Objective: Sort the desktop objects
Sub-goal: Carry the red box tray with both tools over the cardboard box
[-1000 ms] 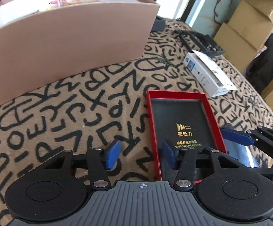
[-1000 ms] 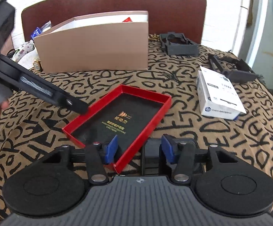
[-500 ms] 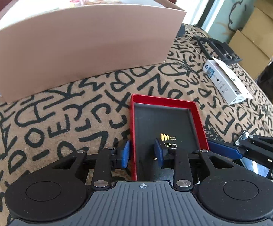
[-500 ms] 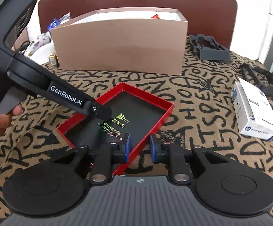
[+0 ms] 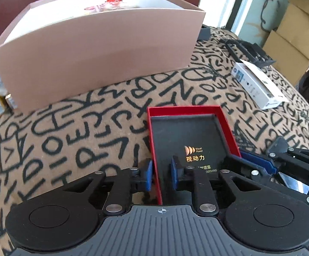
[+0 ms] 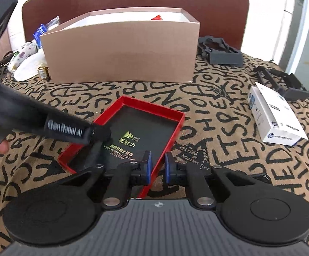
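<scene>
A shallow red tray [image 5: 184, 108] with a black lining and gold lettering lies on the letter-patterned cloth. My left gripper [image 5: 160, 175] straddles the tray's near left wall. Its blue pads are closing and sit against the wall on both sides. In the right wrist view the same tray [image 6: 154, 106] lies in front, and my right gripper [image 6: 157, 168] is closing on its near right wall in the same way. One of the left gripper's fingers [image 6: 100, 131] reaches in from the left. A hand shows at the left edge.
A large pink-beige box [image 6: 120, 51] with a few items inside stands behind the tray. A white carton [image 6: 276, 117] lies to the right, near black foam inserts [image 6: 220, 51]. Small packets [image 6: 26, 57] lie left of the box. Cardboard boxes [image 5: 299, 32] stand beyond the table.
Both grippers have moved in over the tray's near walls. Their jaws have narrowed from wide apart to close around those walls. The tray has stayed on the cloth.
</scene>
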`<state>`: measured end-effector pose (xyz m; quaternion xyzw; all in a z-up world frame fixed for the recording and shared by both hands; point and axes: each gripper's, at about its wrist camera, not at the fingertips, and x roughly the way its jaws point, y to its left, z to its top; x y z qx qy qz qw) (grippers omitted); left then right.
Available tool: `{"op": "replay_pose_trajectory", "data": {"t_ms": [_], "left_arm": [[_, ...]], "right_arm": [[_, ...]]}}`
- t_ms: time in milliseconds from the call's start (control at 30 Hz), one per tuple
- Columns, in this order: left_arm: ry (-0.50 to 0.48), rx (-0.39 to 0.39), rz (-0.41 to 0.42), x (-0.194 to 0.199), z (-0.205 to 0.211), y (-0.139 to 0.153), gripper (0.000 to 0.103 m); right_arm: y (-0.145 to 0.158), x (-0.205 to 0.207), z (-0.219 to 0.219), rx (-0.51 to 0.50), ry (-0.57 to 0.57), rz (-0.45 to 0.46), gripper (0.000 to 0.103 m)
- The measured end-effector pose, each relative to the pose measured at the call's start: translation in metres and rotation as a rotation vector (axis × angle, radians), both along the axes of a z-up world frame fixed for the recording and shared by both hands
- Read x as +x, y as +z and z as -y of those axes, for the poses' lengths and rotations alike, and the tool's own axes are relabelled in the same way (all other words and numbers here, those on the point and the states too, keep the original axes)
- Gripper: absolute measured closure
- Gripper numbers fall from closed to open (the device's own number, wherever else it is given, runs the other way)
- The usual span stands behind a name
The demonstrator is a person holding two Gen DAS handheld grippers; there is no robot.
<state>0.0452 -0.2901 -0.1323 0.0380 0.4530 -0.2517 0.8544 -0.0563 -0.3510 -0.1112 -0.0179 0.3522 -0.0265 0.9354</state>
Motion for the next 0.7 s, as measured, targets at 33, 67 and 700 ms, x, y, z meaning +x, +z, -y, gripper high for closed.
{"op": "replay_pose_trajectory", "data": {"t_ms": [33, 67, 700], "left_arm": [[0.008, -0.009, -0.014, -0.002, -0.003, 0.001, 0.097], [0.017, -0.022, -0.028, -0.004, -0.006, 0.003, 0.099], [0.124, -0.209, 0.181, 0.02, -0.032, 0.133, 0.097]], "right_arm": [[0.002, -0.003, -0.001, -0.01, -0.002, 0.006, 0.091], [0.004, -0.007, -0.002, -0.015, -0.006, 0.012, 0.092], [0.122, 0.009, -0.015, -0.167, 0.067, 0.348, 0.095]]}}
